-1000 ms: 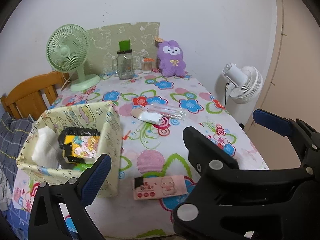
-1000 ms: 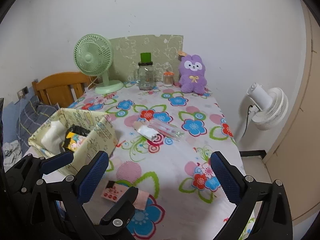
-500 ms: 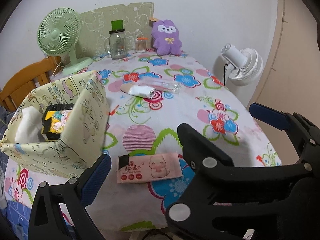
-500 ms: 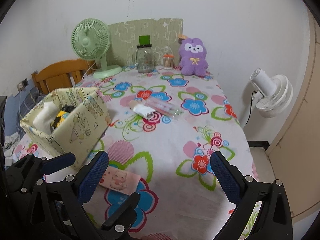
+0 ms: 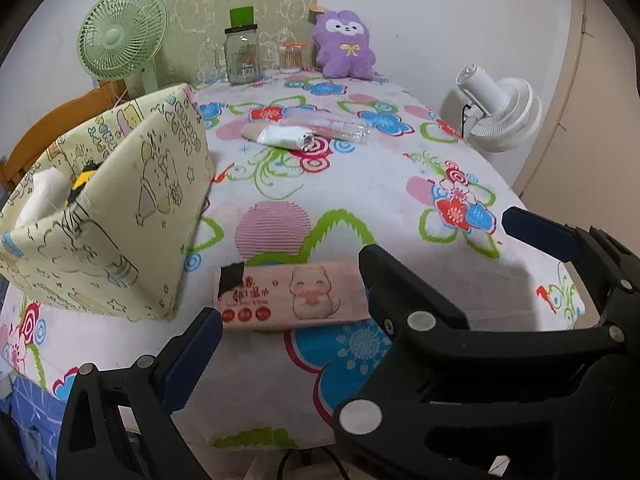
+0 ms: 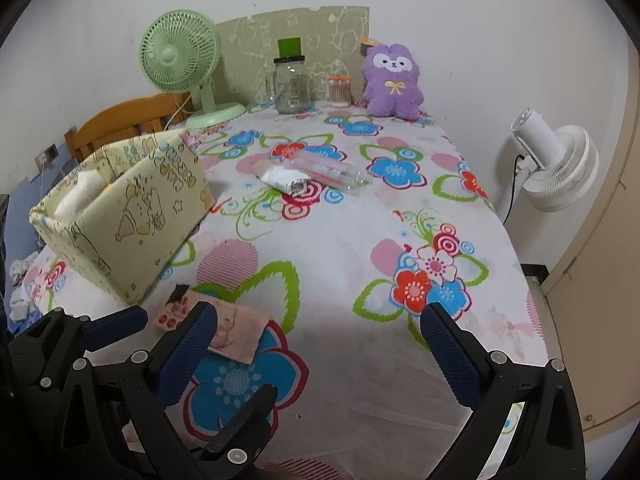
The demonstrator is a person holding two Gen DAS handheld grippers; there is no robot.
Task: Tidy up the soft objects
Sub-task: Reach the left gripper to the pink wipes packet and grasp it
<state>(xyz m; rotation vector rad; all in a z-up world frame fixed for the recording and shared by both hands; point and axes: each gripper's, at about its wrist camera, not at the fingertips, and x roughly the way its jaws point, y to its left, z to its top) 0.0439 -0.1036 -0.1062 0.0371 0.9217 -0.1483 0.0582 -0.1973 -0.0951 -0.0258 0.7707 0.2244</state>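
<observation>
1. Left gripper [image 5: 360, 276] spread wide, low over the pink wipes pack [image 5: 292, 296], empty.
2. Right gripper [image 6: 320, 336] also wide, empty, just right of the pack.
3. Fabric bin [image 5: 120, 216] left of the pack, apparently apart; white bundle [image 5: 42, 196] inside.

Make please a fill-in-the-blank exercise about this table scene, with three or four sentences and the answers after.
1. The plush toy at the far end of the table is ____ in colour.
2. The pink wipes pack lies flat on the ____ tablecloth.
3. The jaws of the left gripper and the right gripper are both ____.
4. The fan standing on the table is ____ in colour.

Missing words: purple; flowered; open; green
</observation>
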